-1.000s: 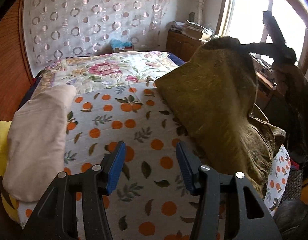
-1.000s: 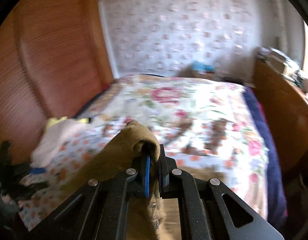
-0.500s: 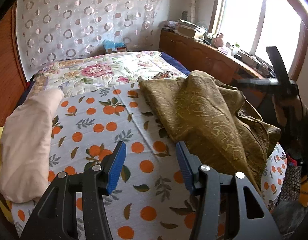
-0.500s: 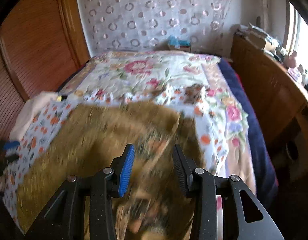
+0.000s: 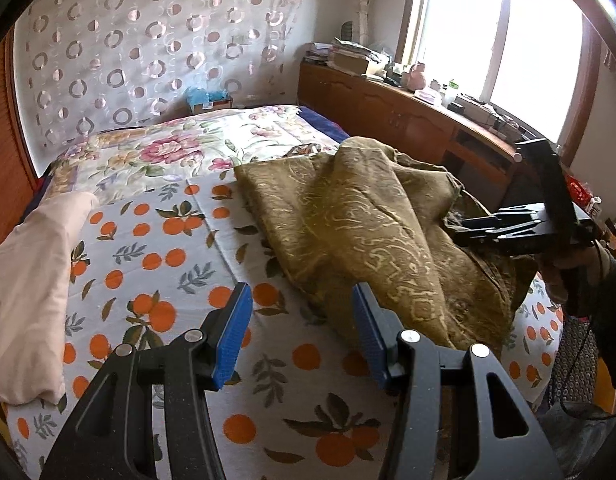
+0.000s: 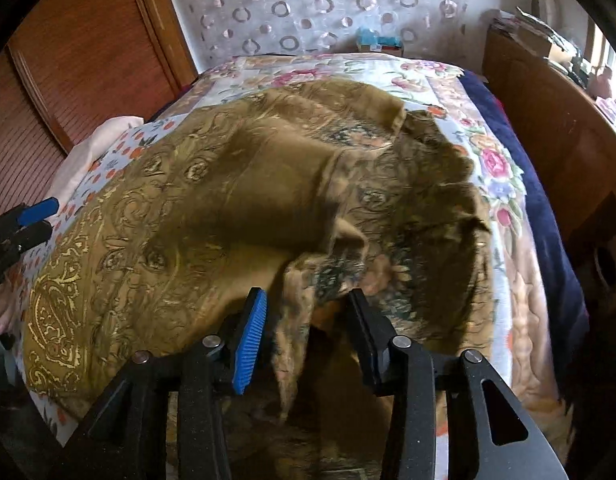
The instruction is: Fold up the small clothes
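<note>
An olive patterned garment (image 5: 372,232) is heaped on the bed (image 5: 156,248), centre-right, likely laid down for spreading. Both hand-held grippers, left (image 5: 302,332) and right (image 6: 306,336), are held apart, gripping nothing.

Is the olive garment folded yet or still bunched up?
Bunched, not folded: the olive garment lies rumpled on the bed, one flap thrown over itself.

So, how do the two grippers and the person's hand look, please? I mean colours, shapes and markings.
The left gripper and the right gripper are built alike: matte black angular frames with triangular cut-outs and silver round bolt heads. Each finger carries a ribbed bright-blue pad. From the left wrist view, the person's hand around the right gripper's black handle shows bare skin, a dark sleeve and a thin dark cable.
</note>
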Demonstrator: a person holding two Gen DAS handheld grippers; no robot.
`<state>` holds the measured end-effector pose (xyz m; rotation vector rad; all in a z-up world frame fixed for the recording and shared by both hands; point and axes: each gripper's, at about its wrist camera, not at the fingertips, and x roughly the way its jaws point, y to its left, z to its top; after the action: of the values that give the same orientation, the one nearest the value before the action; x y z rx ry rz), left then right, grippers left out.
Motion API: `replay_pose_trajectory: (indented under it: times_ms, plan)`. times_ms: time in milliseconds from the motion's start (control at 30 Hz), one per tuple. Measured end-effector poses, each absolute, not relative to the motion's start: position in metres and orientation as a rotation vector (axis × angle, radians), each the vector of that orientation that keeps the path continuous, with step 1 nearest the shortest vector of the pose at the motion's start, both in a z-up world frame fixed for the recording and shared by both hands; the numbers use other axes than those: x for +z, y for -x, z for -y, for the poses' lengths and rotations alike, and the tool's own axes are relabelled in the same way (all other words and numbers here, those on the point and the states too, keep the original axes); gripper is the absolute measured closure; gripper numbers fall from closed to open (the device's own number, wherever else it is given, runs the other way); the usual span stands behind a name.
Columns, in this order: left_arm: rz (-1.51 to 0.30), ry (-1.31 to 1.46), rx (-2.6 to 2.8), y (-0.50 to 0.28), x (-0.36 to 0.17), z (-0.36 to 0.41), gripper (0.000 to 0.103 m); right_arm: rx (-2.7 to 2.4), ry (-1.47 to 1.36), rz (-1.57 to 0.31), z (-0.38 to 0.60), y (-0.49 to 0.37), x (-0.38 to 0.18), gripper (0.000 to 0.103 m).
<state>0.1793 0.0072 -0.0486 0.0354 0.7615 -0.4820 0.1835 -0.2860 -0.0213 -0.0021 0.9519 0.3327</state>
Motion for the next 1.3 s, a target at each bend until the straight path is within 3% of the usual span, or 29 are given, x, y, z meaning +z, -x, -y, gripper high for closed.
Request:
replay_pose_trajectory:
  times_ms: [133, 167, 200, 233, 500, 667, 833, 1000, 1133, 1300]
  plan:
    - [-0.756, -0.036, -0.486, -0.174, -0.047, -0.004, 0.050, 0.323, 0.015, -0.956, 0.285, -0.187, -0.024, 0.059]
    - [-0.755, -0.037, -0.487, -0.173, -0.047, -0.004, 0.050, 0.324, 0.019, -0.953, 0.285, -0.188, -0.024, 0.063]
    - [-0.754, -0.037, -0.486, -0.172, -0.046, -0.003, 0.050, 0.329, 0.022, -0.943, 0.285, -0.186, -0.022, 0.072]
    - [-0.754, -0.036, -0.487, -0.172, -0.046, -0.003, 0.050, 0.340, 0.026, -0.926, 0.286, -0.185, -0.020, 0.096]
    - [-0.736, -0.035, -0.497, -0.165, -0.040, 0.003, 0.050, 0.352, -0.038, -0.756, 0.314, -0.142, 0.030, 0.099]
    - [-0.726, -0.045, -0.510, -0.164, -0.038, 0.011, 0.050, 0.253, -0.042, -0.756, 0.350, -0.104, 0.042, 0.099]
    - [-0.737, -0.025, -0.509, -0.172, -0.039, 0.017, 0.048, 0.179, -0.046, -0.828, 0.371, -0.090, 0.013, 0.099]
    - [-0.739, -0.058, -0.514, -0.194, -0.036, 0.029, 0.028, 0.147, -0.072, -0.798, 0.362, -0.096, 0.016, 0.075]
    - [-0.740, -0.098, -0.491, -0.215, -0.038, 0.040, 0.028, 0.137, -0.047, -0.754, 0.353, -0.102, 0.019, 0.059]
    - [-0.769, -0.108, -0.464, -0.242, -0.048, 0.048, 0.028, 0.183, -0.030, -0.728, 0.345, -0.136, 0.014, 0.058]
